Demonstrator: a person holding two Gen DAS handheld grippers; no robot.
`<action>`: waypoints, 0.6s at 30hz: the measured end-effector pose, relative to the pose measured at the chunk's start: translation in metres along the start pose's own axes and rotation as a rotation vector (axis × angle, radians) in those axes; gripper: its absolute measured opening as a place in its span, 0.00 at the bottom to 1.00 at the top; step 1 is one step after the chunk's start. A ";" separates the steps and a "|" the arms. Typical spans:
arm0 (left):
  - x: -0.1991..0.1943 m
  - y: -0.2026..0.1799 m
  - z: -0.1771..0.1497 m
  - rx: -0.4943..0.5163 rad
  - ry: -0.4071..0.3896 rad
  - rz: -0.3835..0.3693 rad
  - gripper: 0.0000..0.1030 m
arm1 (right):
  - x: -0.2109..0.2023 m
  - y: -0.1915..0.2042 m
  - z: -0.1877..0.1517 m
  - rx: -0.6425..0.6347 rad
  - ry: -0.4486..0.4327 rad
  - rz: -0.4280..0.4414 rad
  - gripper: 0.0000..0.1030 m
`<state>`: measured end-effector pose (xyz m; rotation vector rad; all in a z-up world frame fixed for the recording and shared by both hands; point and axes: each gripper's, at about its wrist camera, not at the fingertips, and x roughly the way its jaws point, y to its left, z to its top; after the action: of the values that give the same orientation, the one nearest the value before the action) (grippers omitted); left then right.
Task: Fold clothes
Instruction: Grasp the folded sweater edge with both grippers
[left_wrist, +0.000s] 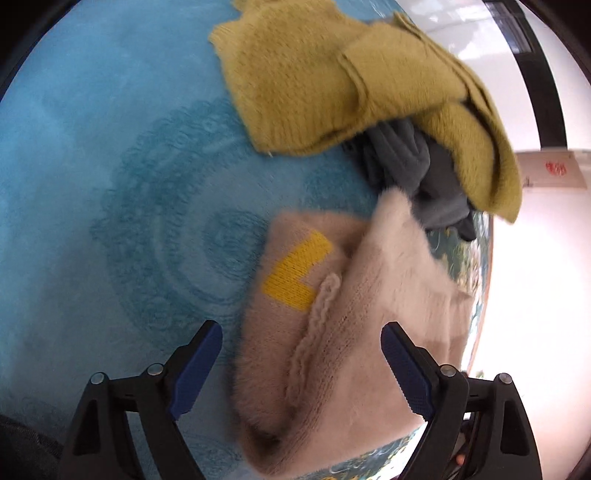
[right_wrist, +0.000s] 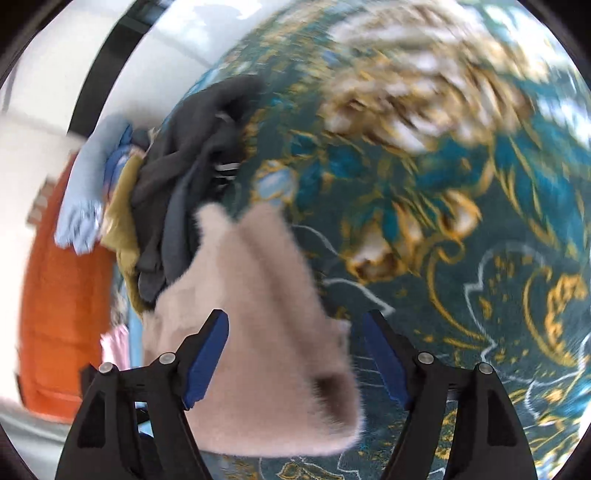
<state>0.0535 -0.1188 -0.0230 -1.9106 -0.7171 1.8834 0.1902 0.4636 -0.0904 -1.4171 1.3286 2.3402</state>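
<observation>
A round blue rug (left_wrist: 110, 166) with a dark floral border (right_wrist: 461, 221) lies on a pale floor (left_wrist: 535, 277). The beige sweater (left_wrist: 332, 350) sits at the rug's edge beside a heaped, blurred clothes pile (right_wrist: 177, 177). Left gripper (left_wrist: 301, 365) and right gripper (right_wrist: 295, 354) both stand released around the sweater, pads apart from it.

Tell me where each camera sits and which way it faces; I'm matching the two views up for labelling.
Left wrist: on the left gripper, looking steeply down at the beige sweater, the yellow knit and the blue rug; only its open fingers show.
Right wrist: on the right gripper, looking down at the sweater's edge, a dark clothes pile and a floral carpet; only its open fingers show.
Shared: the beige sweater, lying between both pairs of fingers.
</observation>
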 end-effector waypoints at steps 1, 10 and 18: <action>0.004 0.000 0.000 0.001 0.008 0.011 0.87 | 0.003 -0.008 0.002 0.031 0.008 0.017 0.74; 0.004 0.003 0.007 -0.039 -0.006 -0.064 0.87 | 0.041 -0.005 0.019 0.040 0.078 0.124 0.75; 0.013 -0.006 0.005 0.005 0.038 -0.057 0.67 | 0.056 0.005 0.027 0.034 0.099 0.138 0.76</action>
<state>0.0474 -0.1066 -0.0301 -1.8967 -0.7462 1.8087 0.1380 0.4615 -0.1247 -1.4941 1.5313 2.3457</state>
